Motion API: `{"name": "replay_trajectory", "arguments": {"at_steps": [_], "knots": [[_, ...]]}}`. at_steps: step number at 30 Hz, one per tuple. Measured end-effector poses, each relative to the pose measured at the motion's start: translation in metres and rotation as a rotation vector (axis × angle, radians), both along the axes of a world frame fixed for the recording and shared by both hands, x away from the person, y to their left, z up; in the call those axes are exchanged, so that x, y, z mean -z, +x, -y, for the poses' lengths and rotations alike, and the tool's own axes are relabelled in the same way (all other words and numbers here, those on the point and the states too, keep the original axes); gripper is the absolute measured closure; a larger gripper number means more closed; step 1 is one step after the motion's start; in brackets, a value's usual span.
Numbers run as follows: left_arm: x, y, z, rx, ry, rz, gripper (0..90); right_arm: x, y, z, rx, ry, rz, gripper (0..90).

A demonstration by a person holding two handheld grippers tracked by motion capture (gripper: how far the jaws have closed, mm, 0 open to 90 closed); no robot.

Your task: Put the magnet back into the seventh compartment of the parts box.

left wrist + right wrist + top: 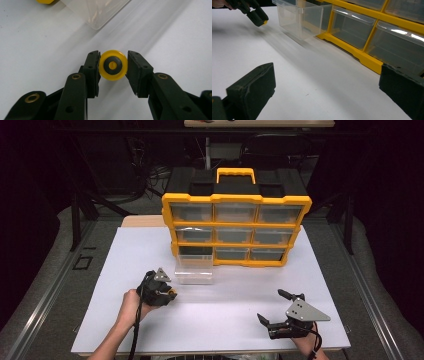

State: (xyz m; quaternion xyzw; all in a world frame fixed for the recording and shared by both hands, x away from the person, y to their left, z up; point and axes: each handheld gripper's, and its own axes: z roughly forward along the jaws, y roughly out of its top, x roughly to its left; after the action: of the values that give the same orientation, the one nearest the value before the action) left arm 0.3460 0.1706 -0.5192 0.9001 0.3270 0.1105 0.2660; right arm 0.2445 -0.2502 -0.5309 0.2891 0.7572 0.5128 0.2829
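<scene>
A small yellow wheel (113, 65) with a dark hub sits between the pads of my left gripper (113, 68), which is shut on it above the white table. In the high view the left gripper (170, 293) is just in front of a clear drawer (194, 269) pulled out of the bottom left slot of the yellow and black organiser (236, 222); the wheel (173, 294) peeks out at its tip. My right gripper (272, 306) rests at the front right, jaws wide apart with nothing between them. The right gripper view shows the drawer (299, 18) and the left gripper (258, 16) farther off.
The organiser holds several clear drawers (353, 28) in rows and stands at the back of the white table top (240, 320). Dark floor and cables lie beyond the table's far edge.
</scene>
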Motion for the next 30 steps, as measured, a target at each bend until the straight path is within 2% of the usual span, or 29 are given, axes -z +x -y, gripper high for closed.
{"name": "replay_trajectory", "arguments": {"at_steps": [30], "knots": [[0.0,0.018,-0.015,-0.063,-0.006,0.004,63.2,0.001,0.001,0.0,0.002,-0.005,-0.009,0.3]]}}
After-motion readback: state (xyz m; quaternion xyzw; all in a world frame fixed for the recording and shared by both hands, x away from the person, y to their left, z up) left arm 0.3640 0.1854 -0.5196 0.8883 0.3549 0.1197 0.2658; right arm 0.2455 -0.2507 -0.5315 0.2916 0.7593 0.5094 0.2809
